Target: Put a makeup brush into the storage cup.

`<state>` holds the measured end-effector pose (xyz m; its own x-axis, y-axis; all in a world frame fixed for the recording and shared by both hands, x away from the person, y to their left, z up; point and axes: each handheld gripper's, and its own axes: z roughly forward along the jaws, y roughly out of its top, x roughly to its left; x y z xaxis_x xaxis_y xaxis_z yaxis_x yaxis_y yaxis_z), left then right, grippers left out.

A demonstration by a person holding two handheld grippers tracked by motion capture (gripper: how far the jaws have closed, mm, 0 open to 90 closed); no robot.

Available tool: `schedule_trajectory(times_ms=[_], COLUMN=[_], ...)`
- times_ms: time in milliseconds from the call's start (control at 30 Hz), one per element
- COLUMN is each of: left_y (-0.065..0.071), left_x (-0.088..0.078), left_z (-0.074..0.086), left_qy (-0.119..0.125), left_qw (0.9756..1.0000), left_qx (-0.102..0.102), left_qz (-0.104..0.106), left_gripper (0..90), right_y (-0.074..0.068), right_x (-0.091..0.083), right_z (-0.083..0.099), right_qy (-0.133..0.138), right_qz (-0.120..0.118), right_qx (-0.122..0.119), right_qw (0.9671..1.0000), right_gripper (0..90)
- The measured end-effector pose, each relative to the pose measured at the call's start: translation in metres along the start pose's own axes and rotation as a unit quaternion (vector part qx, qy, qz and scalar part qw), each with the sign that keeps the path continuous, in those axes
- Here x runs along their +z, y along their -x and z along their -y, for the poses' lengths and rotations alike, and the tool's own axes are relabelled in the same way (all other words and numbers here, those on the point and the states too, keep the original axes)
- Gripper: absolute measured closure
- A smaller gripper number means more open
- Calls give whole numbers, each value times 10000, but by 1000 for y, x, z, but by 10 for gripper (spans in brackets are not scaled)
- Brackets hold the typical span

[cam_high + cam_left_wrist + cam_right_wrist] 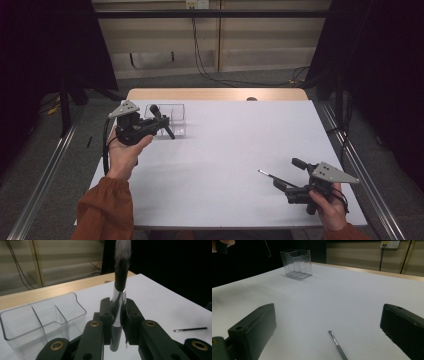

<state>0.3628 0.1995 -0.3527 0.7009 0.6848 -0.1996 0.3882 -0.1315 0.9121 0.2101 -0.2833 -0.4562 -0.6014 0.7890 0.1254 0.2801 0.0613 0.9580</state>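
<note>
Left gripper (117, 315) clamps makeup brush (119, 290); right gripper (327, 327) gapes empty.

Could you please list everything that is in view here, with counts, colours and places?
Table: one, white top with a wooden far edge, centre of the high view.
Clear holder: one, transparent with compartments, on the table's far left part.
Large brush: one, dark bristles with a silver handle, clamped in the left gripper beside the holder.
Thin brush: one, dark and slender with a silver tip, lying on the table in front of the right gripper.
Cables: several, black, on the floor and wall beyond the table.
Left gripper: one, black, shut on the large brush.
Right gripper: one, black, jaws open.
</note>
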Motion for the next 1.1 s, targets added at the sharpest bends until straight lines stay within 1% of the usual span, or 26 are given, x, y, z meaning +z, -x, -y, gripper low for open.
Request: schedule_trajectory(times_ms=[67,100,133,167,200,267,300,367,433,500,533,567,600,667,733,767,867,933,1033,1067,1100], left_y=[-3,-4,-3,-3,-1,1,0,-2,-6,-11,-14,-16,-18,-20,-21,-21,-24,-27,-29,-30,-31], left_x=[4,6,8,10,12,14,15,19,23,29,33,37,39,42,44,45,48,52,59,61,63], left_z=[-5,-8,-11,-14,-17,-22,-24,-27,-28,-25,-23,-22,-21,-22,-24,-25,-28,-29,-30,-30,-29], left_qy=[55,49,47,82,54,73,74,93,141,96,72,54,36,99,93,102,78,124,45,18,-3], left_qw=[10000,10000,9999,9999,9999,9998,9998,9996,9996,9992,9991,9989,9986,9986,9984,9984,9978,9976,9975,9975,9971], left_qx=[-46,-47,-19,-23,22,107,99,134,85,114,81,72,89,28,94,93,141,79,150,136,155], left_qz=[-63,-69,-127,-124,-115,-159,-138,-213,-230,-370,-398,-469,-525,-527,-555,-553,-644,-681,-694,-699,-740], left_gripper=[792,792,792,792,792,792,792,793,793,792,792,793,793,793,792,792,792,793,792,793,792], right_y=[0,0,0,0,0,0,0,0,0,0,0,0,0,0,0,1,1,0,0,0,1], right_x=[0,0,1,1,0,0,0,0,0,0,0,1,1,1,1,1,0,0,0,0,0], right_z=[0,0,0,0,0,0,0,0,0,1,1,1,1,1,1,1,1,1,1,1,1], right_qy=[-2,-2,9,11,6,6,-4,-3,0,-3,-15,-11,-8,-12,-11,-16,-14,1,-2,-12,-7], right_qz=[5,-1,-1,-4,-6,-1,-6,-5,-14,-12,-19,-22,-29,-36,-39,-37,-35,-27,-33,-44,-38], right_qx=[5,-4,-8,-11,-15,-16,-5,-1,-1,-3,-1,-7,-11,-18,-9,9,-1,-1,-2,-8,4], right_qw=[10000,10000,10000,10000,10000,10000,10000,10000,10000,10000,10000,10000,10000,10000,10000,10000,10000,10000,10000,10000,10000], right_gripper=[0,0,0,0,0,0,0,0,0,0,0,0,0,0,0,0,0,0,0,0,0])
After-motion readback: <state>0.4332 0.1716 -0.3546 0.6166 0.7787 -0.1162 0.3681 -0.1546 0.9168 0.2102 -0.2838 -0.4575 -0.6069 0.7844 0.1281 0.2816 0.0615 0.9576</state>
